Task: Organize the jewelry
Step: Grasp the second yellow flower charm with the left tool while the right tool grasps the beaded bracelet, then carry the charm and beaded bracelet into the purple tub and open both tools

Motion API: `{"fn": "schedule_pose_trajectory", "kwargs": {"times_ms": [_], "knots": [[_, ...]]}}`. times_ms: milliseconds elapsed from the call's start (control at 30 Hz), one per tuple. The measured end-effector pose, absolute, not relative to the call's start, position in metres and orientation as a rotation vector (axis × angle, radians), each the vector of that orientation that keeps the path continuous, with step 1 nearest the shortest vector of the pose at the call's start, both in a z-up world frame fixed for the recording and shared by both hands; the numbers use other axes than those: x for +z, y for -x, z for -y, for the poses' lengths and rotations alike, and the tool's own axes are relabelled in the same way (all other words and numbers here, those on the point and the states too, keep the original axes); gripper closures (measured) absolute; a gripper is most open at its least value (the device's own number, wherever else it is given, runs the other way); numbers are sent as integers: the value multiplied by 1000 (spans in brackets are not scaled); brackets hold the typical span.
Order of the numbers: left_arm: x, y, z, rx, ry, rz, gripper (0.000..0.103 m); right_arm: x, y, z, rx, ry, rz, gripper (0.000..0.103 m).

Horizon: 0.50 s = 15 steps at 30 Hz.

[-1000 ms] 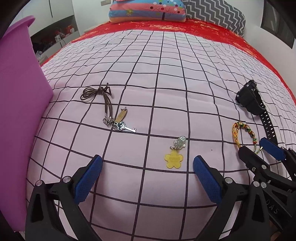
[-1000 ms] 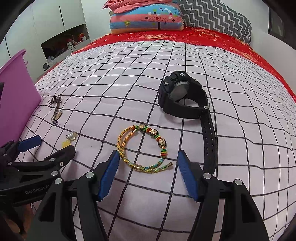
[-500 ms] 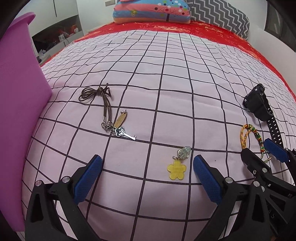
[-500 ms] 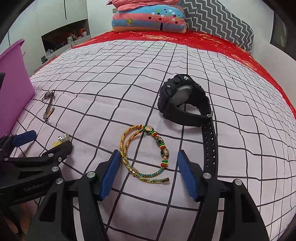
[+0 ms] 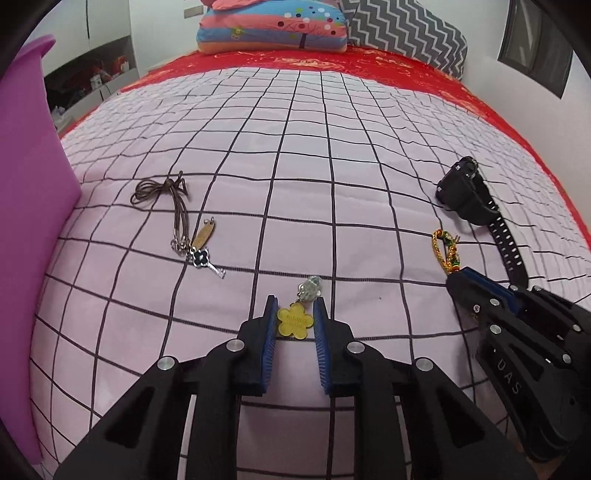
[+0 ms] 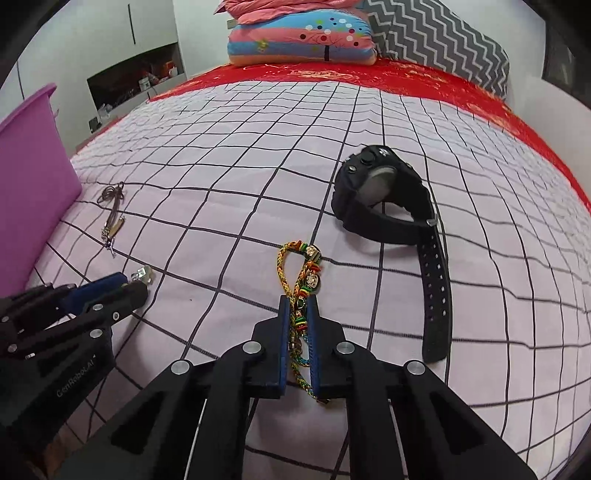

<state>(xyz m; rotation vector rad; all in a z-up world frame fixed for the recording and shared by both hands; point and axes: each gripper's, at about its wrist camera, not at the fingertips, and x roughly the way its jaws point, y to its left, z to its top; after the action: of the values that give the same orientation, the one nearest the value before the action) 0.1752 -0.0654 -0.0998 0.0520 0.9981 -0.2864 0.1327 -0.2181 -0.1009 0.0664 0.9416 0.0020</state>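
My left gripper [image 5: 294, 308] is shut on a yellow flower charm [image 5: 294, 322] with a silver trinket [image 5: 310, 288], low on the pink checked bedspread. My right gripper [image 6: 297, 306] is shut on a multicoloured braided bracelet [image 6: 295, 275], squeezing it into a narrow loop on the bedspread. A brown cord necklace with a key pendant [image 5: 184, 225] lies left of the charm; it also shows in the right wrist view [image 6: 112, 218]. A black wristwatch [image 6: 388, 199] lies right of the bracelet.
A purple bin [image 5: 26, 206] stands at the left edge of the bed, also seen in the right wrist view [image 6: 29, 177]. Pillows [image 5: 273, 26] lie at the far end on a red sheet. A shelf niche [image 6: 136, 79] is in the left wall.
Both grippers were wide open and have closed: the left onto the yellow flower charm, the right onto the braided bracelet, which is now pinched narrow.
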Motion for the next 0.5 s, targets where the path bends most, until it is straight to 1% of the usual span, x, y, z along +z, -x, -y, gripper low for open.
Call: {"fn": "schedule_pose_trajectory", "kwargs": {"times_ms": [500], "knots": [[-84, -121, 29, -336, 31, -1086, 84, -84, -66, 212, 16, -202, -983, 94]]}}
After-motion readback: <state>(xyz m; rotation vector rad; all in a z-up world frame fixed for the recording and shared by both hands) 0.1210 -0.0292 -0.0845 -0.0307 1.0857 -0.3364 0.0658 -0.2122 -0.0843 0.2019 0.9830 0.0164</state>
